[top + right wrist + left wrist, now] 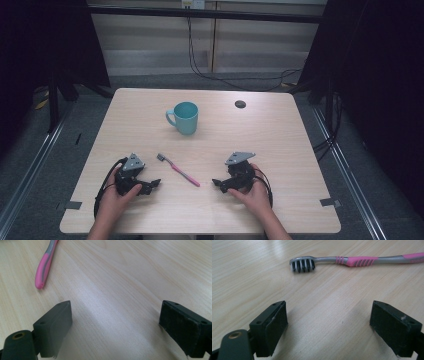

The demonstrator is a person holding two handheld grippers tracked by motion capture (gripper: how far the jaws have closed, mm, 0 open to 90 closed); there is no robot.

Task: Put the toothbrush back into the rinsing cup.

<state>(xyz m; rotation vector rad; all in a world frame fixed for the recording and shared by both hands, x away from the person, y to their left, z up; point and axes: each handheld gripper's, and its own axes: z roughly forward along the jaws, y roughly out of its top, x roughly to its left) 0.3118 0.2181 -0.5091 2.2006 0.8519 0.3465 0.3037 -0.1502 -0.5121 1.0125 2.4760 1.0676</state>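
Note:
A pink and grey toothbrush lies flat on the wooden table, between my two grippers, bristle end toward the back left. A teal mug stands upright behind it, handle to the left. My left gripper rests low on the table left of the toothbrush, open and empty; in its own view the toothbrush lies ahead of the left gripper. My right gripper sits right of the handle end, open with nothing held; its view has the toothbrush handle tip at upper left of the right gripper.
A small dark round disc sits in the table near its back right. Dark tape marks lie at the front corners. Cables run along the floor behind the table, and dark stands flank both sides.

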